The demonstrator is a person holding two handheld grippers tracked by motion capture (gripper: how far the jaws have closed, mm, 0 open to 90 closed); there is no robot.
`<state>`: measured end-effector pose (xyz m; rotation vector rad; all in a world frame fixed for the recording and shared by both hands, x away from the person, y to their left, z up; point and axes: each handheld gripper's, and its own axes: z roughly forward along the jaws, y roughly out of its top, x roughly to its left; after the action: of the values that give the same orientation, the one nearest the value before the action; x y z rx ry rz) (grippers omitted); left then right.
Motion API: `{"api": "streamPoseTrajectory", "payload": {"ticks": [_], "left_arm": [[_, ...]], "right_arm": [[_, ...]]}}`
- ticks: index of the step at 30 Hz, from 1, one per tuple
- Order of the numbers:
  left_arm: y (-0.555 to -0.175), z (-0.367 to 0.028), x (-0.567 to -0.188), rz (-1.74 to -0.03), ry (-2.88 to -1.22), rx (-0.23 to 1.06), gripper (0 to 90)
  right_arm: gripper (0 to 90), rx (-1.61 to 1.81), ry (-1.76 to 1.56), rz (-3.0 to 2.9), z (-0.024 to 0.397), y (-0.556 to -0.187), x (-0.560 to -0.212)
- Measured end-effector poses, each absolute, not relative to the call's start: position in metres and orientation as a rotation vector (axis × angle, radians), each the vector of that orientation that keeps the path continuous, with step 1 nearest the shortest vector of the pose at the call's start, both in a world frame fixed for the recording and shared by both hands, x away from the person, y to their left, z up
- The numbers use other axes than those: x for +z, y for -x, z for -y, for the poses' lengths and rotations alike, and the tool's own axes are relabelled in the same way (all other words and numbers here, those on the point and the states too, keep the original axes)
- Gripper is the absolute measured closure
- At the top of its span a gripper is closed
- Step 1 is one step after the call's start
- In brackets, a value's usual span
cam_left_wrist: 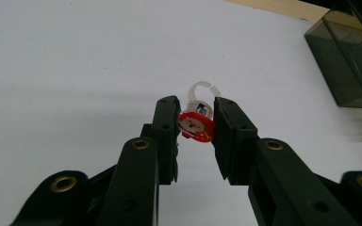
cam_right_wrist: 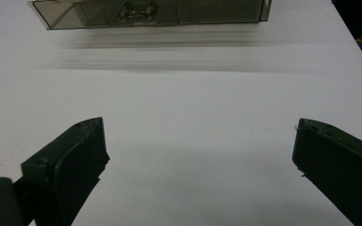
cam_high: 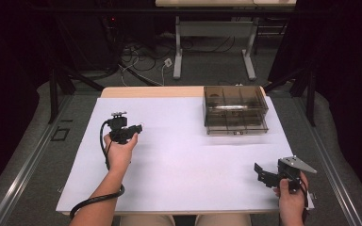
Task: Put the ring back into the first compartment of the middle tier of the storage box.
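Left gripper view: small red round charm with a clear plastic hook (cam_left_wrist: 197,125), pinched in the left claw (cam_left_wrist: 196,123) above the white tabletop (cam_left_wrist: 75,70), smoky transparent compartment box (cam_left_wrist: 346,61) off to its right; right claw (cam_right_wrist: 200,155) spread, idle.

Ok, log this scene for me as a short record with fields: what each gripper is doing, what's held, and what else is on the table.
left gripper: shut on small red round charm with clear plastic hook, held above the sheet
right gripper: open, nothing between the jaws
container: smoky transparent plastic compartment box, far right of the table
box contents: a metallic clip-like item in one compartment
surface: white sheet over a wooden table
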<state>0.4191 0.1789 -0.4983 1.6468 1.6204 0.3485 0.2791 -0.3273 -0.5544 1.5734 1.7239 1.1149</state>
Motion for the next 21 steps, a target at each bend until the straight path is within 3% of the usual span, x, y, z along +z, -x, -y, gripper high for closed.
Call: {"api": "streamPoseTrajectory", "payload": {"ticks": [21], "left_arm": [[-0.423, -0.144, -0.477, -1.512, -1.659, 0.356, 71.6]], "right_arm": [[3.3, 1.115, -1.572, -1.718, 0.326, -0.279, -0.554]]}}
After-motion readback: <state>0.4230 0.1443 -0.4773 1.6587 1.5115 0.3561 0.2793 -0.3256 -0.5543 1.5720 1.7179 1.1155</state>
